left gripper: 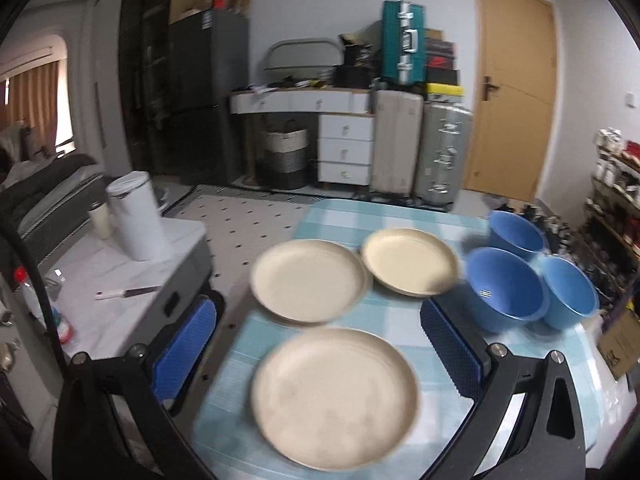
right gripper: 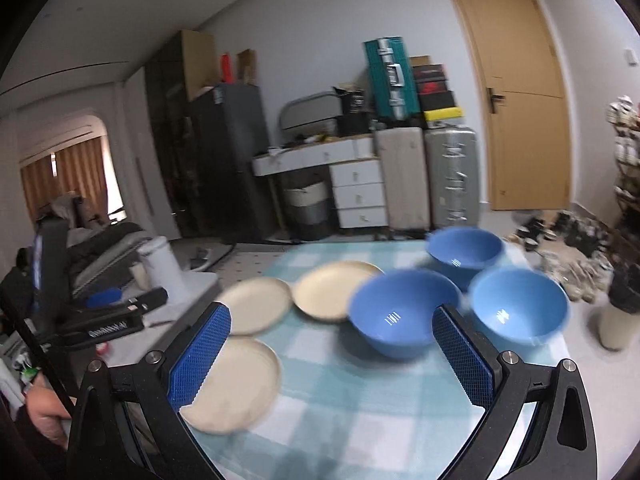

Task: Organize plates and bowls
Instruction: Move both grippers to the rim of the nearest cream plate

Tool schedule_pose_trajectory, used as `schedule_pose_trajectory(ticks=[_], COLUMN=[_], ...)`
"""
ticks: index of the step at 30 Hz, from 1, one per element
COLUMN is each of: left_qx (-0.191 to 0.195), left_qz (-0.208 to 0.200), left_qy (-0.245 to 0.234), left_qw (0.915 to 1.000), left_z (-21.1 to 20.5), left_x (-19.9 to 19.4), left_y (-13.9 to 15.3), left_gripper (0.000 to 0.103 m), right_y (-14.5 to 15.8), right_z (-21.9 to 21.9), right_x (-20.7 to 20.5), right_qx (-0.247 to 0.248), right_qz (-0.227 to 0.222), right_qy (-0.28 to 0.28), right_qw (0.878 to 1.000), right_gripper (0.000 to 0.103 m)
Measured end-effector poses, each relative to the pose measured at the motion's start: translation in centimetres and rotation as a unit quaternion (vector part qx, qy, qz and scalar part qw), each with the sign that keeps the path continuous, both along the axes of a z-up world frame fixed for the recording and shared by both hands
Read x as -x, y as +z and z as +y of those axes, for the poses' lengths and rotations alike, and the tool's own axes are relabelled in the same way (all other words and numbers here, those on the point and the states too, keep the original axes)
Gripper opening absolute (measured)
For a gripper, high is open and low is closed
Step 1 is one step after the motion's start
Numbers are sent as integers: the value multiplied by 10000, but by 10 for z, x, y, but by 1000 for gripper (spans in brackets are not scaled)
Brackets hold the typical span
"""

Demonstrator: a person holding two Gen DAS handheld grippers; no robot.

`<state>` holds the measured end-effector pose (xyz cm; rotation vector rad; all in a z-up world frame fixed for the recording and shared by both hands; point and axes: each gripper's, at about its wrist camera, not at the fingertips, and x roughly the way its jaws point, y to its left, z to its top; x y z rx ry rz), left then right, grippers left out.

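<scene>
- Plainly, in the left wrist view, the left hand-held gripper (left gripper: pixel 320 348) has its blue pads wide apart and holds nothing. A round cream plastic plate (left gripper: pixel 335 398) lies at lower centre of the frame on the blue-and-white checked worktop (left gripper: pixel 440 216), between and just below the pads.
- Two more cream plates sit at mid-frame: the middle-left cream plate (left gripper: pixel 309 280) and the far cream plate (left gripper: pixel 410 261), whose rims seem to overlap. Three blue round bowls cluster at the right; the nearest blue bowl (left gripper: pixel 506 288) is just beyond the right pad.
- Risk: the near plate lies flat, so a shallow rim pinch could slip, or push it toward the worktop's near edge.
- In the right wrist view, the right hand-held gripper (right gripper: pixel 332 356) is likewise spread and empty. The nearest blue bowl (right gripper: pixel 404 312) stands at centre, just ahead of the pads; the right-hand blue bowl (right gripper: pixel 520 306) and the far blue bowl (right gripper: pixel 464 250) are close around it.
- Risk: the bowls crowd together, so closing on one could knock a neighbour; motion blur hides exact gaps.
</scene>
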<state>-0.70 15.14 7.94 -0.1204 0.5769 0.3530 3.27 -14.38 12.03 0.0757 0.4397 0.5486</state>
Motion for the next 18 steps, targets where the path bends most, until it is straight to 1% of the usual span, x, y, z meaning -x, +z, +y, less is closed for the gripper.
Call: schedule_pose_trajectory(ticks=[1,3,4,6,8,9,10,11,12,14,15,16,18], left_qx=[-12,76,105,118,346,542,811,1040,1147,1019,973,950,1138], left_qz=[77,91,12,-93,-101,-59,34,89,50,148,184,291,570], left_qy=[86,196,326,486,635,769,919,1067,1212,1400,1391,1377,1198], left_qw=[9999,9997,9994,9987,9973,9955,9925,9888,9860,9848,9853,9855,9846], left_z=[13,34,50,70,98,110,127,140,149,164,165,169,176], left_x=[-6,-13,-17,-21,-30,-36,-42,-47,-50,-65,-71,-79,-96], left_y=[3,6,10,14,15,13,10,7,2,-8,-13,-21,-40], left_gripper=[103,103,103,103,103,103,103,103,103,103,103,103,103], right_y=[9,26,34,47,56,57,54,49,40,26,18,8,-18], right_z=[11,34,46,70,103,119,146,165,188,212,224,240,270], right_x=[-8,-27,-36,-56,-79,-91,-112,-128,-147,-170,-180,-191,-217], right_qx=[-51,-109,-125,-128,-123,-98,119,358,591,664,831,1136,1875], right_qz=[-3,51,55,-9,-26,139,678,1101,1588,1882,1949,2031,2224], right_qy=[86,208,250,479,821,1085,1519,1689,1721,1583,1507,1463,1444], right_qw=[10000,9997,9996,9988,9965,9939,9860,9788,9704,9670,9656,9615,9458], right_gripper=[103,103,103,103,103,103,103,103,103,103,103,103,103])
